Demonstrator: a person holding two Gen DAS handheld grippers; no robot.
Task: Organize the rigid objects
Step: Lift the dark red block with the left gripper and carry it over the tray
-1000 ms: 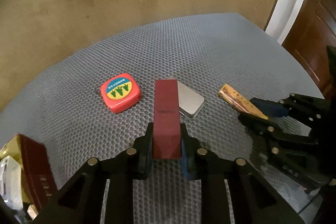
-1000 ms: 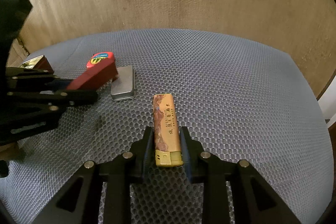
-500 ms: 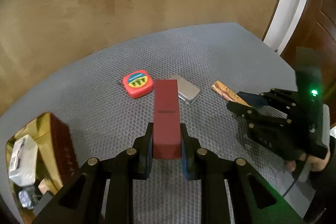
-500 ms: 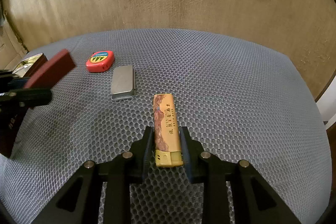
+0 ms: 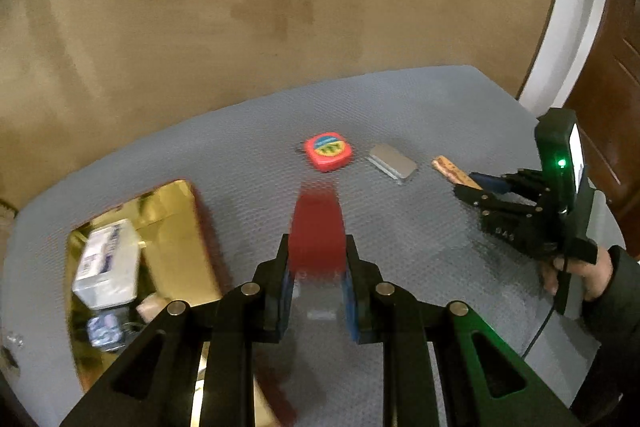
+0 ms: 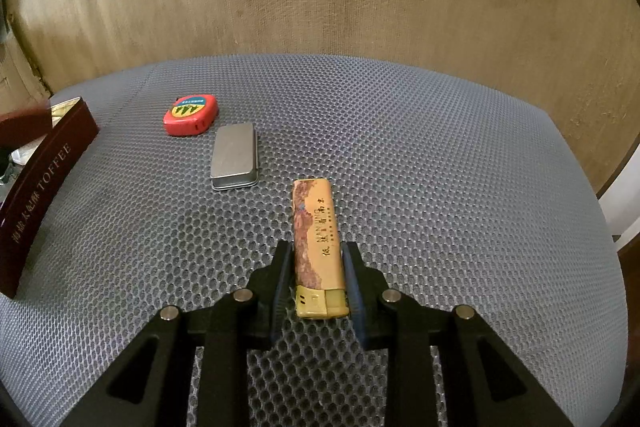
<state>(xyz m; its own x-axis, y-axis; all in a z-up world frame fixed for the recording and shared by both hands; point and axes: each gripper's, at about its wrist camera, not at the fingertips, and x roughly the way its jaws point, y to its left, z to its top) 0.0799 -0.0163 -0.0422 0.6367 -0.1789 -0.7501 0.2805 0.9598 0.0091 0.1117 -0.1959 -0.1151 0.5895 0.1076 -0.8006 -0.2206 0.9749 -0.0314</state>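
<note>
Rigid objects are spread on a grey honeycomb mesh mat point(image 6: 400, 131), with a silver metal tin point(image 6: 235, 155) near its middle as the landmark. A red tape measure point(image 6: 191, 115) lies just beyond the tin's far left corner, close to it but not touching. To the tin's right, a gold patterned lighter point(image 6: 318, 247) is clamped lengthwise in the right gripper point(image 6: 316, 275), which is closed on it and held by a person's hand point(image 5: 576, 273). Well to the tin's left an open toffee box point(image 6: 40, 183) (maroon outside, gold inside) is seen, with small packets lying in it. A dark red block point(image 5: 317, 233), blurred in the left wrist view, is gripped between the closed pads of the left gripper point(image 5: 318, 267), nearer the camera than the tin.
</note>
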